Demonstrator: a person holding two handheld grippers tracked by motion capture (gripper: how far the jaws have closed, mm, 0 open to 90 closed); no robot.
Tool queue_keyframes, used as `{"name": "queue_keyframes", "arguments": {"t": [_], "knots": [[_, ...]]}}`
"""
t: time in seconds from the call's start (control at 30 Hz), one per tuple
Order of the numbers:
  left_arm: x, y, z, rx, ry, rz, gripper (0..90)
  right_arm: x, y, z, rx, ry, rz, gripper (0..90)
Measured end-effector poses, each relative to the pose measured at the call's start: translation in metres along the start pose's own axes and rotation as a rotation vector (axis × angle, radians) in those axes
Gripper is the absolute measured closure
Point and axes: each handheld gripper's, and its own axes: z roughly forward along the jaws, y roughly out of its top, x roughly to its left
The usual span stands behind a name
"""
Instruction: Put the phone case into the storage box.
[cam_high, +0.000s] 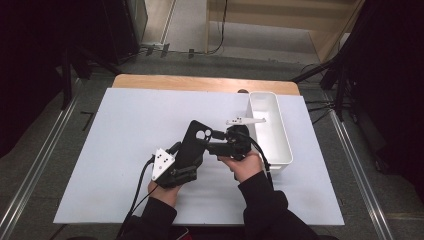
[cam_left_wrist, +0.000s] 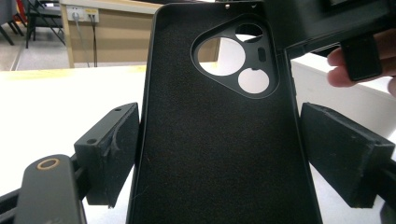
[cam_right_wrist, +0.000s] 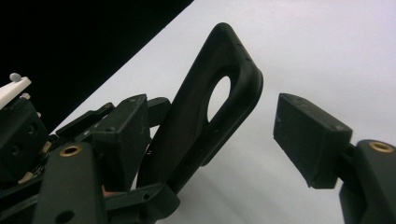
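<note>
L gripper (cam_high: 186, 159) pinched matte black rubbery phone case (cam_left_wrist: 219, 140) | R gripper (cam_right_wrist: 210, 140) jaws spread round its camera-hole end, 3 o'clock pad off | advice: square pads before squeezing.

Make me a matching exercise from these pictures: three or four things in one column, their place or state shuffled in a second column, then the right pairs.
Things:
1. phone case
2. white bin
3. left gripper
4. right gripper

Places or states:
A. stands at the table's right side
B. jaws apart around the case's camera-hole end
C. black, held up off the table
D. clamped on the case's two long edges

Pairs: 1-C, 2-A, 3-D, 4-B
</note>
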Motion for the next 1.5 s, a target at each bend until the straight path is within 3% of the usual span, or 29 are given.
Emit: {"name": "queue_keyframes", "arguments": {"t": [0.2, 0.37, 0.67, 0.8, 1.1, 1.2, 1.4, 1.5], "knots": [[-0.001, 0.001, -0.001, -0.01, -0.009, 0.001, 14.4, -0.002, 0.002, 0.007, 0.007, 0.019, 0.021, 33.7], [-0.002, 0.0, -0.002, -0.009, -0.009, -0.003, 14.4, -0.005, 0.004, 0.009, 0.015, 0.032, 0.066, 41.7], [-0.003, -0.002, -0.002, -0.029, -0.012, 0.019, 14.2, -0.006, 0.011, 0.005, -0.008, 0.033, 0.121, 68.0], [-0.003, -0.001, -0.002, -0.031, -0.015, 0.035, 14.1, -0.007, 0.012, 0.002, -0.002, 0.04, 0.131, 69.2], [-0.003, -0.001, 0.0, -0.02, -0.03, 0.027, 13.6, -0.007, 0.013, 0.0, 0.001, 0.05, 0.151, 72.4], [-0.004, 0.0, -0.001, -0.01, -0.02, 0.059, 13.3, -0.006, 0.013, -0.002, -0.002, 0.055, 0.153, 73.4], [-0.002, 0.006, 0.0, -0.007, -0.043, 0.072, 12.9, 0.0, 0.016, -0.007, -0.015, 0.067, 0.15, 74.6], [-0.001, 0.006, 0.001, 0.01, -0.065, 0.06, 12.4, 0.003, 0.016, -0.008, -0.016, 0.065, 0.133, 74.7]]}}
